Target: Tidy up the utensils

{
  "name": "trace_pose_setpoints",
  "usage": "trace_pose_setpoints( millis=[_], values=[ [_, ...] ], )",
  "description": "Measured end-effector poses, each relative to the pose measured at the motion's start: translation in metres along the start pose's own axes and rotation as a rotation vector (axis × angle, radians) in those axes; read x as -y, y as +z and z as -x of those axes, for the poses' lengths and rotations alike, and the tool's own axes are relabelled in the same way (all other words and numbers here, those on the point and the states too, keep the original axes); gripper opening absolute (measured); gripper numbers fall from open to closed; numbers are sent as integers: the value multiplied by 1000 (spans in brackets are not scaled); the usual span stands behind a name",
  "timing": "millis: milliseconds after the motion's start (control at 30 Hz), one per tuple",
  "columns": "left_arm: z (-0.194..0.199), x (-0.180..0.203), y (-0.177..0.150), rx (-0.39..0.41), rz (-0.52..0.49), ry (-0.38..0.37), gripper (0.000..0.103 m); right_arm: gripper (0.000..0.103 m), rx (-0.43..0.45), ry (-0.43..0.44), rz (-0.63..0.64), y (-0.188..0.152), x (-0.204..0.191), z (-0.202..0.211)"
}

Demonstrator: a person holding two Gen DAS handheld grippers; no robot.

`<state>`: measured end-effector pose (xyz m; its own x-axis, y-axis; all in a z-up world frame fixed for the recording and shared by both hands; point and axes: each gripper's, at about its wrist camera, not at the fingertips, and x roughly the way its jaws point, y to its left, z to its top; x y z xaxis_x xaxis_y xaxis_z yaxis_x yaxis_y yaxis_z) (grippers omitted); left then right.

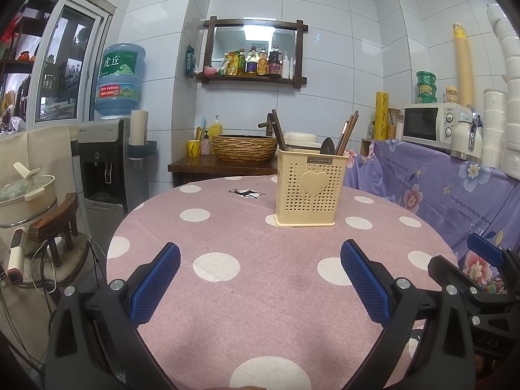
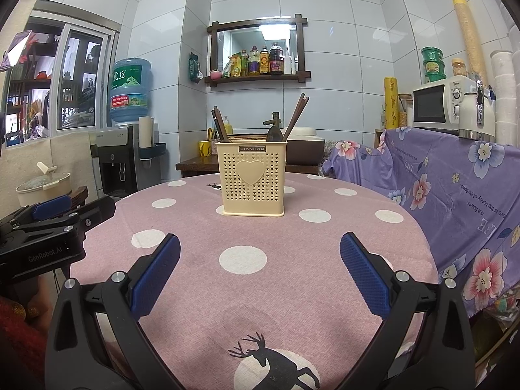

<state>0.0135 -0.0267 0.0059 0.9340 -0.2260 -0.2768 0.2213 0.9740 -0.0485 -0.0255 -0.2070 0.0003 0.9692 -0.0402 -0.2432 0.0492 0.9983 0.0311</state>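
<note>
item: cream utensil holder (image 2: pixel 253 178), upright on pink dotted tabletop (image 2: pixel 292 292), ahead of and well beyond both sets of fingers. contents: dark chopsticks (image 2: pixel 296 115), dark spoon (image 2: pixel 274 134), wooden handles (image 2: pixel 220 126). left gripper (image 1: pixel 260 279): fingers wide, empty. right gripper (image 2: pixel 260 276): fingers wide, empty. step, judged: utensils seem stowed; no loose utensil seen. next move calls for checking for strays.

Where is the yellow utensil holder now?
In both wrist views, the utensil holder stands upright at the far middle of the round table, ahead of both open hand-held grippers.
</note>
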Motion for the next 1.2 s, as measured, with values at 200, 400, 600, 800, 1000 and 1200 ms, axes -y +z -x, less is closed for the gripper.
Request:
trace_pose_setpoints(
  millis=[200,400,600,800,1000,1200],
  values=[
    [1,-1,-2,-4,0,-2,98,97,-1,0,0,-1,-1,0],
    [0,-2,-2,-8,0,-1,98,97,-4,3,-2,0,0,0],
    [0,-2,-2,-11,-2,-1,98,97,-7,4,-4,-1,1,-2],
    [0,-2,-2,-13,-3,-1,98,97,-10,6,-5,-1,1,-2],
    [-1,-1,-2,-13,-3,-1,98,97,-13,6,-6,-1,1,-2],
    [-1,-1,-3,-15,-4,-1,98,97,-15,7,-8,-1,1,-2]
  ],
)
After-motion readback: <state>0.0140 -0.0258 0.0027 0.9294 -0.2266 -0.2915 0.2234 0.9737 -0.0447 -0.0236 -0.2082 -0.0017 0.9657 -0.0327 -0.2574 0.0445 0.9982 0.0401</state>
